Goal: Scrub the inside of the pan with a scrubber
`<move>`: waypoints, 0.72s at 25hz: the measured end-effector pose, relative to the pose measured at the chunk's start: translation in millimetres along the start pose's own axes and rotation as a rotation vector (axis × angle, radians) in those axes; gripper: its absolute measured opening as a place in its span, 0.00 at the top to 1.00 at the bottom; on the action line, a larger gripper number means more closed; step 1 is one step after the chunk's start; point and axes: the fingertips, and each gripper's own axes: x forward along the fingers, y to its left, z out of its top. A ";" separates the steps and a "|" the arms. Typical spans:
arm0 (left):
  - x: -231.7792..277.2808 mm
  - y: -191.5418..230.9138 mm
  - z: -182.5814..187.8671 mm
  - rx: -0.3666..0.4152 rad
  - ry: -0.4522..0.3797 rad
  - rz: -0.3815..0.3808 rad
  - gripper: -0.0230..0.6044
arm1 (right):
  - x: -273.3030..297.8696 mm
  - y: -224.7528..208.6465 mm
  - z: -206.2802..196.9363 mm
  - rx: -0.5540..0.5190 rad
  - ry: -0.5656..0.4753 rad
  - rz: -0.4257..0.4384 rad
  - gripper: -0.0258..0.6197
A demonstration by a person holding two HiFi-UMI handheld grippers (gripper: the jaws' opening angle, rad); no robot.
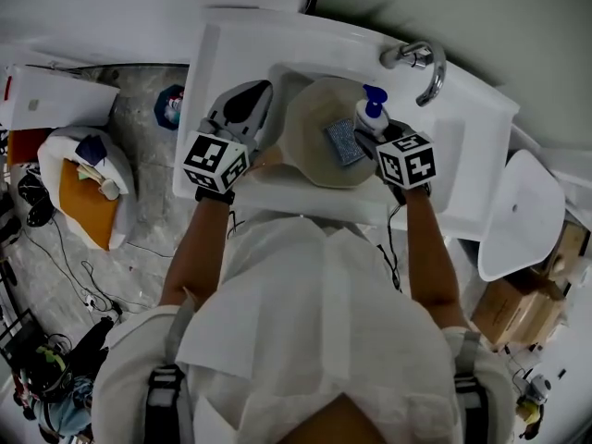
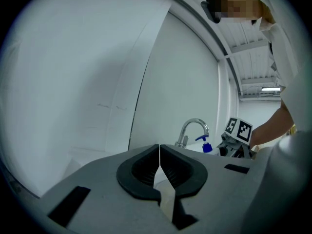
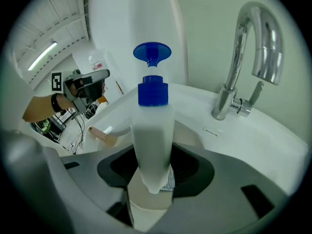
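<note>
Person's shirt up close. R gripper clamped on soap bottle above pan in sink, scrubber inside. L gripper shut, empty, over sink's left edge, clear space round it.

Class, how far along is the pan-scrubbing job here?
Done: the grey rectangular scrubber lies inside the round beige pan in the white sink. In hand: the right hand-held gripper holds a white pump bottle with a blue top over the pan. To do: scrubbing itself; nothing grips the scrubber.

Pan, apparently, in white sink
</note>
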 end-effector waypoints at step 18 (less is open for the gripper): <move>-1.7 -41.4 -4.3 0.013 0.017 -0.033 0.93 | -31.2 21.7 -76.1 0.167 0.261 0.081 0.66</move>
